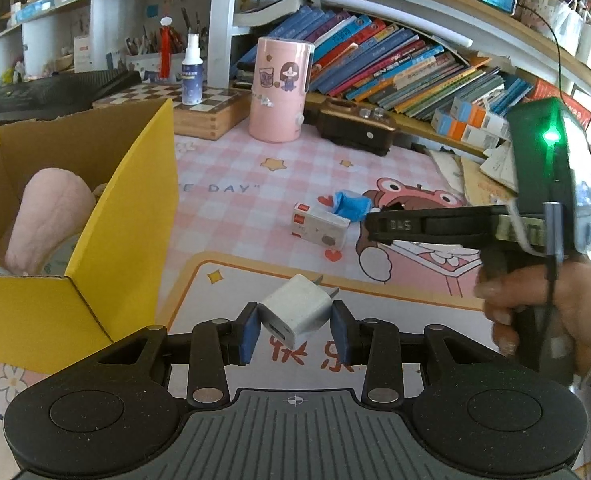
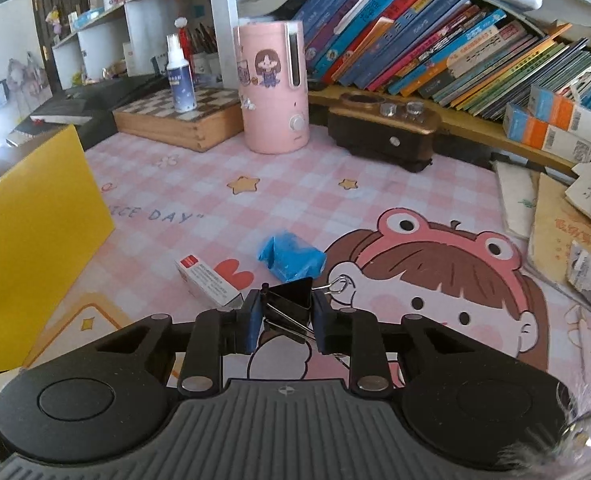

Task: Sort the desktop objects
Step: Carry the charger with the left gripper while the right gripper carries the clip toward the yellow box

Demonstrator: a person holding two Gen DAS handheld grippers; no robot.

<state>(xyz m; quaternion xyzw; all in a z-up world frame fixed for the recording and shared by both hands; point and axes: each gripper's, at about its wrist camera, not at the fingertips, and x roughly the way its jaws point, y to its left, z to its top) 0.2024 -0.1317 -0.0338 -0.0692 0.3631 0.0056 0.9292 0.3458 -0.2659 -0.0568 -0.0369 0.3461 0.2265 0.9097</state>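
Right wrist: binder clip (image 2: 289, 300) clamped (black).

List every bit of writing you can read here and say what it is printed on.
"NICE DAY": only partly legible, printed on the pink checked desk mat.
Two red Chinese characters, partly hidden, on the mat behind the left gripper.
Book spines, small white box, spray bottle: too small or blurred.

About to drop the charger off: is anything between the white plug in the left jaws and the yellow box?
Nothing visible. The left gripper holds the white charger plug; the yellow cardboard box stands just to its left, its top open, a pink plush inside.
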